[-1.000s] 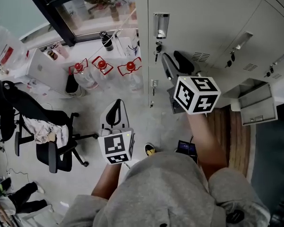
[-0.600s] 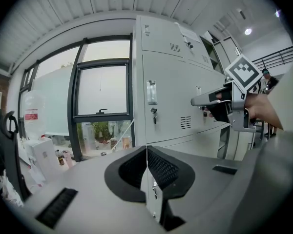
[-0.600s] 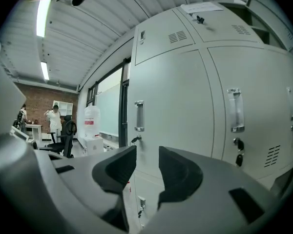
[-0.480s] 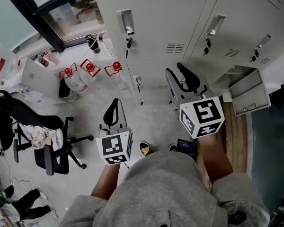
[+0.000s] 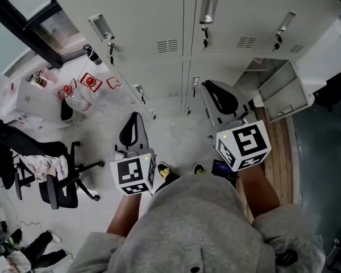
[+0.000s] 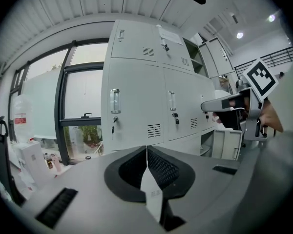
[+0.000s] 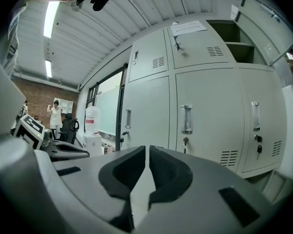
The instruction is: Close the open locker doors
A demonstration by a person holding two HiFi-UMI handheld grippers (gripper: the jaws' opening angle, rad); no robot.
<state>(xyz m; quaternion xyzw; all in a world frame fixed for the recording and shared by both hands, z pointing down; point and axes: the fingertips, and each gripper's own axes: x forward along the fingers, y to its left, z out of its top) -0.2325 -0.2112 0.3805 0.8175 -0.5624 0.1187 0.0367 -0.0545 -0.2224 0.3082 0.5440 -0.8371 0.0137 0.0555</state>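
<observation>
Ahead, flat metal locker doors [image 5: 153, 16] (louvred)

Office-type workroom with a staff locker corner. Bank of grey steel lockers [image 5: 159, 27] at 12 o'clock in the head view, with keyed doors, vent slots and pull handles. Black swivel chair [image 5: 59, 186] draped with clothing at 8 o'clock. Water jugs [image 5: 88, 83] with red handles on the pale floor at 10 o'clock. Dark-framed window [image 6: 83, 116] beside the lockers. Right gripper view: brick wall [image 7: 36, 101] at 9 o'clock, 2 ceiling strip lights [image 7: 52, 11] at 11 o'clock.
</observation>
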